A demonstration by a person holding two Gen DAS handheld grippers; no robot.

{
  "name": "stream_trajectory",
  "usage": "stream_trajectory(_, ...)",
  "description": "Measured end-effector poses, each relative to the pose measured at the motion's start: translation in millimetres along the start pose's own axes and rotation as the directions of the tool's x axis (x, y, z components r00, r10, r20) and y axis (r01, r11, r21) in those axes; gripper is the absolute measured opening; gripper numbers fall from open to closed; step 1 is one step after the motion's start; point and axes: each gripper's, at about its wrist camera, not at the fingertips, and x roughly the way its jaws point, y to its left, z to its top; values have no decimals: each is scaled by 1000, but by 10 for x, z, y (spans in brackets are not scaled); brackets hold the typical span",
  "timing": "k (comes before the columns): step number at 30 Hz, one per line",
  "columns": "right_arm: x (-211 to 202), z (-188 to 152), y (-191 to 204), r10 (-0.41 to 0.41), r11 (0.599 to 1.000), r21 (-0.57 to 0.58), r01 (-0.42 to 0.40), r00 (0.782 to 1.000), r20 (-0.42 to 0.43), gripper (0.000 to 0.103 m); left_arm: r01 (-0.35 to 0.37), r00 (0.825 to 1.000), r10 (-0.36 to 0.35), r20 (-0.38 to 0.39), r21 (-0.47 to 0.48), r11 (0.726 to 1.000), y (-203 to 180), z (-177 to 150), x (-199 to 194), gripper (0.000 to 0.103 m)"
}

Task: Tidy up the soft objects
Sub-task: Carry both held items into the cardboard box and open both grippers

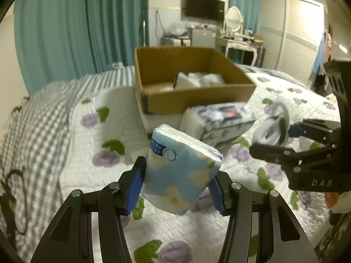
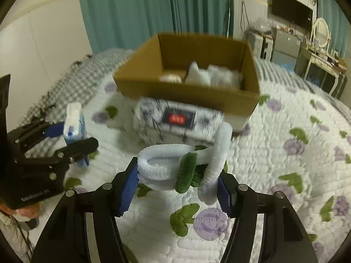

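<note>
My left gripper (image 1: 177, 184) is shut on a light blue tissue pack (image 1: 182, 171) and holds it above the bed. It also shows in the right wrist view (image 2: 74, 127). My right gripper (image 2: 177, 182) is shut on a white and green fuzzy band (image 2: 186, 164), lifted above the quilt; it also shows in the left wrist view (image 1: 274, 127). An open cardboard box (image 1: 197, 100) stands ahead on the bed with white soft items (image 1: 199, 80) inside. A grey patterned tissue pack (image 2: 177, 118) lies against the box's front.
The bed has a white floral quilt (image 2: 285, 153) and a grey checked sheet (image 1: 39, 120) to the left. Teal curtains (image 1: 76, 26) hang behind. A dresser with a mirror (image 1: 237, 32) and a wardrobe (image 1: 291, 35) stand at the far right.
</note>
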Motion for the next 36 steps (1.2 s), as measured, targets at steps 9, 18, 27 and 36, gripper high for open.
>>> stream_trajectory(9,-754,398,41,-23,999,-30,29,983,181,63,-79,995,79,65,-7,997,-163,386,-520,53)
stream_trajectory(18,-977,1384,-64,17,995,-100,9,967,256,63,-136,981,139,138,-25,990,-281,984,-694,53)
stream_trajectory(27,-227,2051,-297,28,996,-94,-6,973,229,63,-214,968,216,124,-32,976,-229,1523,-125,53)
stream_trajectory(36,667,2067,-903,47,998,38,-54,986,159,66,-230,972,230,39,10,973,-166,1485,823,54)
